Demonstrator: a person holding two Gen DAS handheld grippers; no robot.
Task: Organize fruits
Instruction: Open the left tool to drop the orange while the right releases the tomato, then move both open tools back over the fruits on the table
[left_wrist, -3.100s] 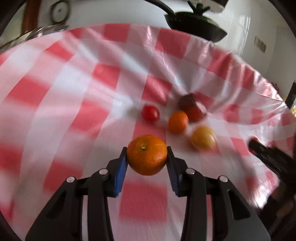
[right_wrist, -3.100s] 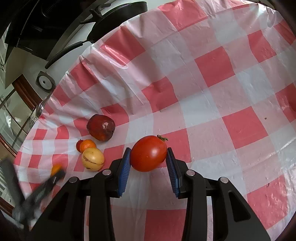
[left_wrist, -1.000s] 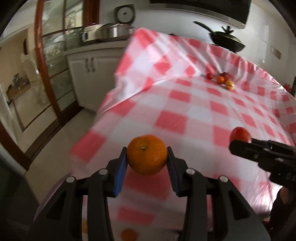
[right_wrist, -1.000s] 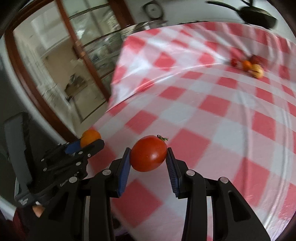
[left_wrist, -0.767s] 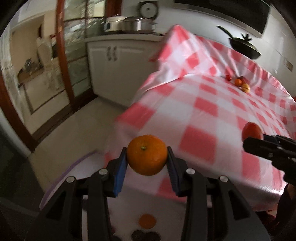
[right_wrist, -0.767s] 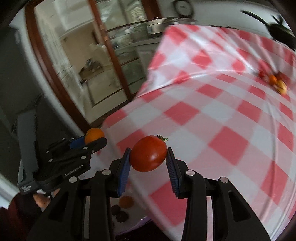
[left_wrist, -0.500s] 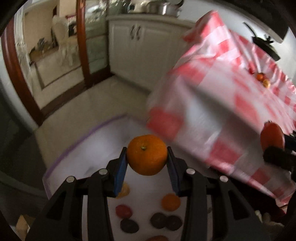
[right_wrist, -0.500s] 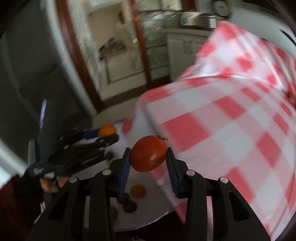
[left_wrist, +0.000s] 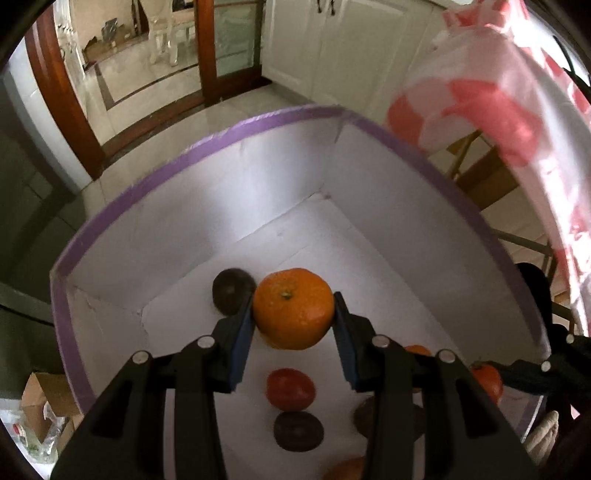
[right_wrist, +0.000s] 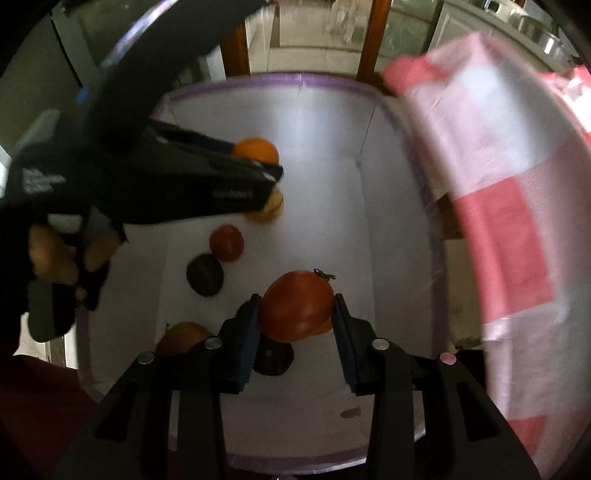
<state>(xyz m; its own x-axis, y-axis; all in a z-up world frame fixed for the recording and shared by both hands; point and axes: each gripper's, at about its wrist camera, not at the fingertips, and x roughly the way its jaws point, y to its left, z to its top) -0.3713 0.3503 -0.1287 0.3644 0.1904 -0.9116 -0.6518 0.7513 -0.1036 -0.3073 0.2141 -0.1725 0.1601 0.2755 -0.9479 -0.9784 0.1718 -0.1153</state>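
My left gripper (left_wrist: 293, 310) is shut on an orange (left_wrist: 293, 308) and holds it over the inside of a white box with a purple rim (left_wrist: 207, 147). My right gripper (right_wrist: 295, 308) is shut on a red tomato (right_wrist: 297, 304) above the same box (right_wrist: 391, 206). In the right wrist view the left gripper and its orange (right_wrist: 256, 149) hang over the box's far left part. Several fruits lie on the box floor: a red one (left_wrist: 290, 388), dark ones (left_wrist: 232, 291) (left_wrist: 298, 430), and in the right wrist view a red one (right_wrist: 226, 242) and a dark one (right_wrist: 205, 275).
The red and white checked tablecloth (left_wrist: 517, 110) (right_wrist: 509, 221) hangs down right of the box. White cabinets (left_wrist: 332, 48) and a wooden door frame (left_wrist: 55, 85) stand beyond on a tiled floor. A cardboard box (left_wrist: 40, 398) sits at the lower left.
Both grippers have swung away from the table and down over the box on the floor, still holding their fruits. The box now fills both views.
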